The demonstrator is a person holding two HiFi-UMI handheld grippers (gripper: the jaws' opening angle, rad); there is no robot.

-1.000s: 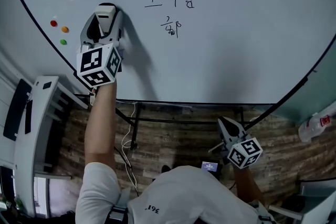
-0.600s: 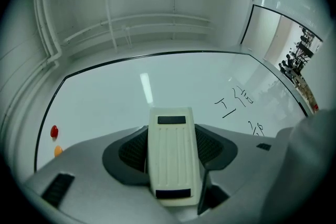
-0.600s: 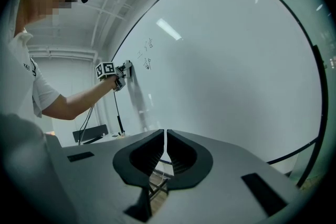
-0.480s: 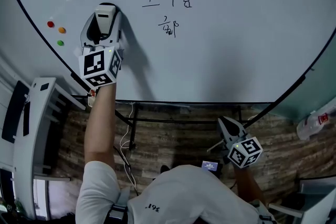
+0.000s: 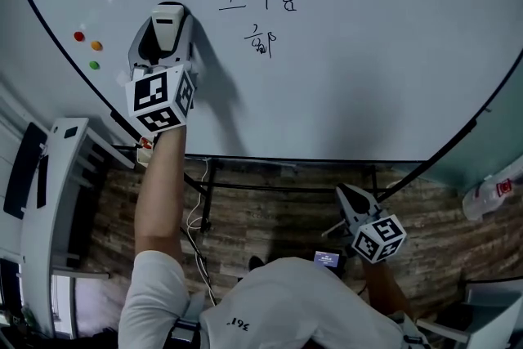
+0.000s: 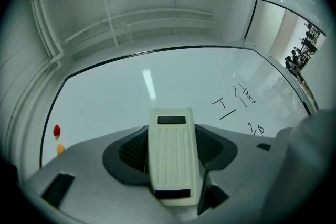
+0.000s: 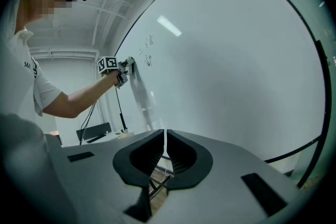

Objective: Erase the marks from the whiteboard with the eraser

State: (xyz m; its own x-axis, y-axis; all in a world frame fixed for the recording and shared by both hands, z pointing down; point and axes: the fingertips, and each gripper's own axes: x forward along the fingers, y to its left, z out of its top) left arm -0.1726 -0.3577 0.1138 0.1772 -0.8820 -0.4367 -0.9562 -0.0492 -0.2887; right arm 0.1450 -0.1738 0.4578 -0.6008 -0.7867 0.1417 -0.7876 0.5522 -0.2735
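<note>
Left tool (image 5: 166, 22) tight on eraser (image 6: 172, 160), slightly nearer marks (image 5: 260, 42) than before; right tool (image 7: 164, 139) closed.

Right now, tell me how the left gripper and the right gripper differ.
The left gripper grips the eraser between wide-set jaws; the right gripper has its jaws together on nothing. The left gripper is raised at the whiteboard, left of the marks; the right gripper hangs low, below the board's bottom edge. Both are the same two-jaw tool.

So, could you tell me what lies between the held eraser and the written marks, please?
Only bare whiteboard separates the eraser from the marks; the head view shows it.
</note>
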